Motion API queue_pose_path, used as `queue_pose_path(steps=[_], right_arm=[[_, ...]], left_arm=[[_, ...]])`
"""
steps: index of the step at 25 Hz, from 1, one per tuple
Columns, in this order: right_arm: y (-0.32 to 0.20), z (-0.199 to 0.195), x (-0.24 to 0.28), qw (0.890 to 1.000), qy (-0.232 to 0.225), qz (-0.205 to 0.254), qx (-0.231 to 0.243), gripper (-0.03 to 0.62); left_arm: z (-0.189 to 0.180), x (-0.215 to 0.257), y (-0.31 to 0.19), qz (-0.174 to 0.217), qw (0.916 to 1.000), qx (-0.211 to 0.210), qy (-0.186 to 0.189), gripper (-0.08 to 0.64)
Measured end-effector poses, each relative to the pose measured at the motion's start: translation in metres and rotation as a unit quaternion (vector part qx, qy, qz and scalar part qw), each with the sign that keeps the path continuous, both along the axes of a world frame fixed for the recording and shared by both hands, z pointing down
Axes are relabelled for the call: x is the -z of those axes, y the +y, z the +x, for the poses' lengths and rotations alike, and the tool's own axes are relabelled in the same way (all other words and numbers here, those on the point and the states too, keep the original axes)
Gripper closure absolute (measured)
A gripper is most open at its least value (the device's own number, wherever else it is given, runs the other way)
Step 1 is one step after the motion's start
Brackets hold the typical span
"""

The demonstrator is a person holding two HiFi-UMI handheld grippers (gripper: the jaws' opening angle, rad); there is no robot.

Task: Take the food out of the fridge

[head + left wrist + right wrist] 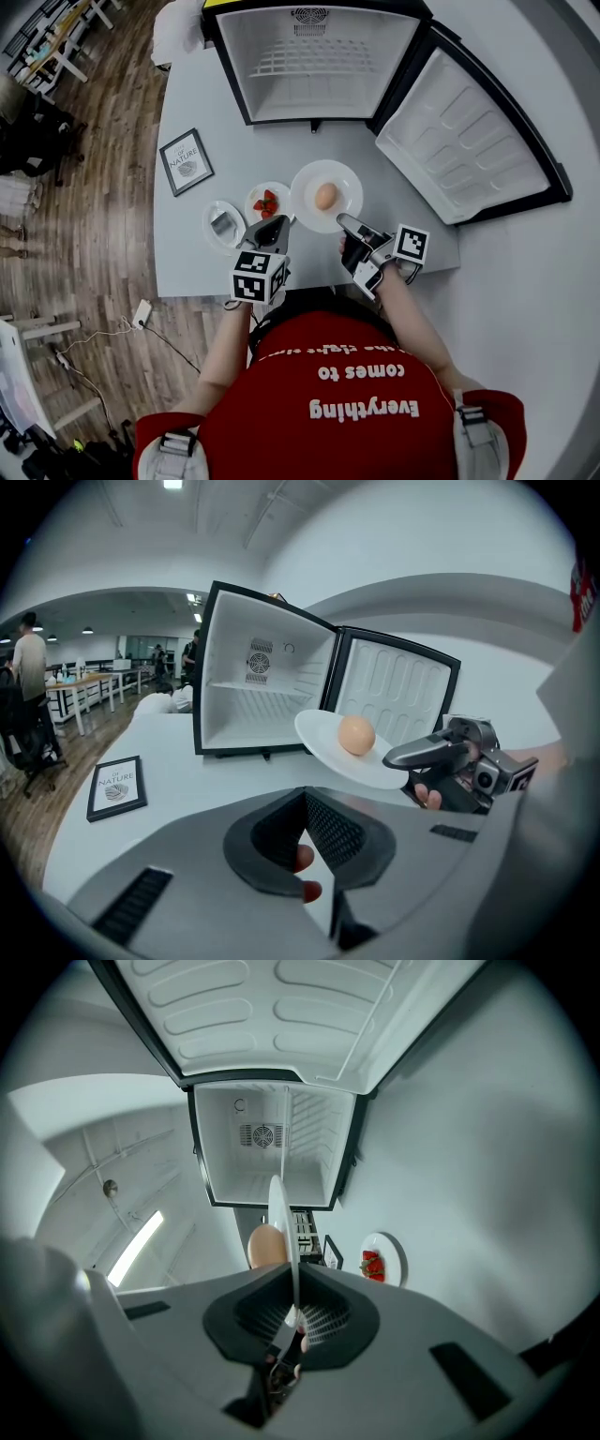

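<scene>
Your right gripper (345, 222) has its fingers (326, 1322) closed on the near rim of a large white plate (305, 187), which runs edge-on between them in the right gripper view. The egg (325, 196) sits at the plate's middle, just beyond those fingertips. Plate and egg are out of the fridge (319, 89), held above the table (187, 267) in front of the open cabinet. Your left gripper (275, 223) has its fingers (335, 832) drawn together at the tips, with nothing between them. Just beyond the left fingertips lies a small plate (253, 190) of strawberries (266, 202). Beside those fingers, on their left, is a second small plate (212, 231) bearing a dark item that cannot be made out. Farther out and to the left of the left fingers, a framed picture (186, 161) lies on the table. The fridge stands at the table's far edge, well beyond both pairs of fingers, with its door (469, 141) swung wide to the right of the right fingers. The table top is pale grey and matte. Left of the left fingers, past the table edge, runs a wooden plank floor (103, 141) with a white cable (141, 314) on it. The left gripper view shows an open office beyond, with long desks (89, 682), people (28, 653) standing, and ceiling lights (172, 484).
</scene>
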State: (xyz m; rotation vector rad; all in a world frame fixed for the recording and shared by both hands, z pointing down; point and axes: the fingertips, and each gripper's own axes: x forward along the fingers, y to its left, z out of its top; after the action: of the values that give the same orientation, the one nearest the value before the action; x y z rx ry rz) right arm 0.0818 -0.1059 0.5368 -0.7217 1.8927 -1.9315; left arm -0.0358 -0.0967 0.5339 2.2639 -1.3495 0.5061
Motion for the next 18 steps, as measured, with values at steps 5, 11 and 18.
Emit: queue_pose_path(steps=[5, 11, 18], right_arm=[[0.007, 0.006, -0.005, 1.0, 0.006, -0.005, -0.001, 0.571], [0.009, 0.009, -0.008, 1.0, 0.01, -0.008, 0.002, 0.57], [0.009, 0.006, -0.011, 1.0, 0.01, -0.012, 0.014, 0.571]], left_arm=[[0.002, -0.007, 0.008, -0.008, 1.0, 0.001, -0.004, 0.561], [0.002, -0.006, 0.01, -0.008, 0.9999, 0.007, -0.002, 0.561], [0.0, -0.006, 0.012, -0.008, 0.9998, 0.018, -0.004, 0.561]])
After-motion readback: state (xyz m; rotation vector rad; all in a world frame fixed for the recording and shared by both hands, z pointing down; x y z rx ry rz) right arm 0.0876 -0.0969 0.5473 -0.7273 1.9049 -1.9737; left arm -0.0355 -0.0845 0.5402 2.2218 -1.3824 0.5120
